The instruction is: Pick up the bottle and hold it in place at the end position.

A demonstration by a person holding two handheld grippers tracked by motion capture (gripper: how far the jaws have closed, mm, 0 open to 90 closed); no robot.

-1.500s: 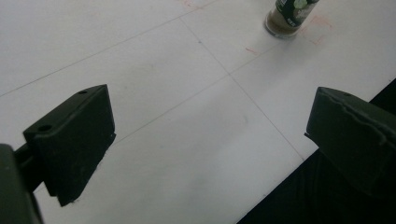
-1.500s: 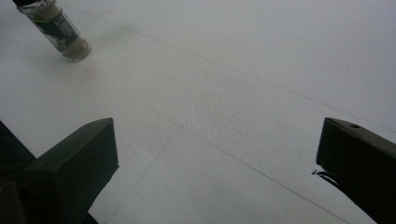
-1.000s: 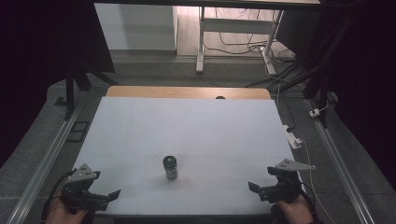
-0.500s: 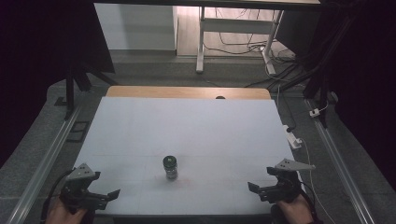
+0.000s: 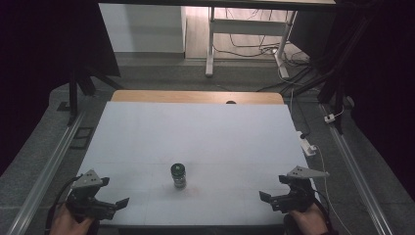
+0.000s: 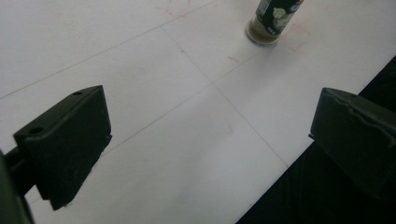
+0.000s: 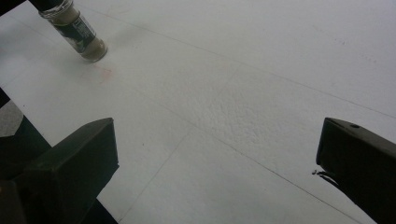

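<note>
the small spice jar (image 5: pixel 178 175) stands upright near the front middle of the white bench (image 5: pixel 195 132), its long axis vertical, dark cap on top. the left hand-held gripper (image 5: pixel 110 205) sits to the jar's left at the front edge, jaws spread wide and holding nothing; the right hand-held gripper (image 5: pixel 270 199) sits to the jar's right, also wide open and empty. the left one looks a little nearer the jar, though the gap is close to even. in the left gripper view the jar (image 6: pixel 273 21) lies ahead and off to the right; in the right gripper view the jar (image 7: pixel 77 32) lies ahead and left. bare bench lies between each gripper and the jar; nothing blocks a sideways approach.
</note>
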